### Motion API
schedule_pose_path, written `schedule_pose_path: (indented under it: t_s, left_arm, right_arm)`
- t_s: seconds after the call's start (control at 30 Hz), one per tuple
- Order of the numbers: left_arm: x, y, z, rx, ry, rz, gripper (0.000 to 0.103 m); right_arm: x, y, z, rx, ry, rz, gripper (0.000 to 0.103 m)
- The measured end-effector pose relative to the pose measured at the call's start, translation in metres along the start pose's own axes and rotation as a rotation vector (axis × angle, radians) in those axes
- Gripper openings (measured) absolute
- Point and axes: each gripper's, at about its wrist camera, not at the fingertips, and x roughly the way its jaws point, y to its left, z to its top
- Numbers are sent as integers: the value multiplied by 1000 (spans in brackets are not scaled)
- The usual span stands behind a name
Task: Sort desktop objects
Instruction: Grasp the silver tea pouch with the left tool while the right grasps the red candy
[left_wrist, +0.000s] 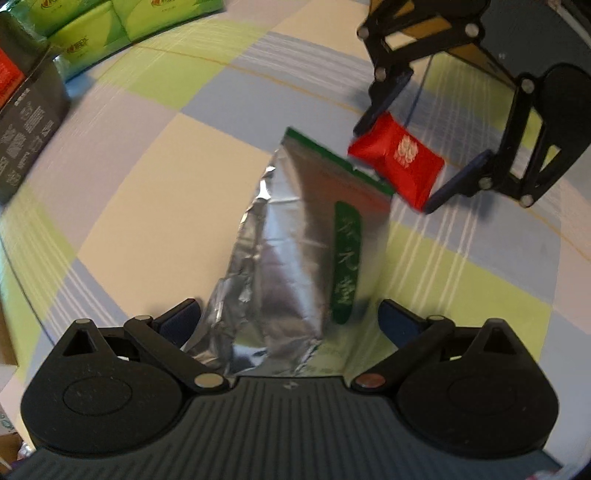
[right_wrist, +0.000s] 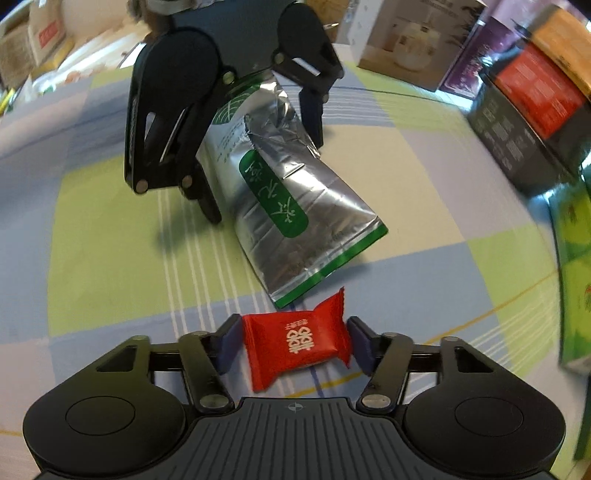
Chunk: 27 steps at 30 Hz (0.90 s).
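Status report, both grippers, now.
Left gripper open, straddling silver pouch. Right gripper shut on red candy. Pouch on checked cloth, nothing blocking.

A checked cloth (right_wrist: 110, 258) covers the desk; a silver pouch (right_wrist: 295, 206) lies centre, boxes (right_wrist: 524, 122) at two o'clock.

Your left gripper (left_wrist: 290, 319) is matt black plastic with ribbed grey housing, bright metal pivot pins and dull blue pads (left_wrist: 400, 323). Between them lies the foil pouch (left_wrist: 295, 240): silver, mirror-glossy, heavily creased, with a smooth green printed label. At the upper right of the left wrist view, the red sachet (left_wrist: 397, 160) is glossy, smooth film with a crimped edge. The tabletop (left_wrist: 155, 192) carries a woven checked cloth, matt and soft-looking. At the upper left, the green packs (left_wrist: 99, 26) look slick and shiny; the dark box (left_wrist: 26, 122) is matt printed card.
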Motion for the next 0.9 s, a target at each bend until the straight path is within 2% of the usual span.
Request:
schedule_pose_path:
  t_s: [0.07, 0.23, 0.33, 0.53, 0.9]
  left_arm:
    - [-1, -3, 0, -5, 1, 2, 96]
    - [-10, -12, 0, -66, 16, 11, 68]
    - [-16, -23, 1, -113, 36, 13, 57]
    - [-28, -54, -12, -273, 33, 6, 48]
    - [-44, -120, -33, -556, 3, 6, 45]
  right_arm:
    - [-1, 0, -2, 24, -6, -4, 53]
    - [-4, 5, -4, 68, 6, -13, 44]
    - [-7, 11, -11, 114, 15, -17, 42]
    - [-23, 30, -24, 287, 52, -19, 40]
    - [-72, 87, -48, 578, 54, -45, 40]
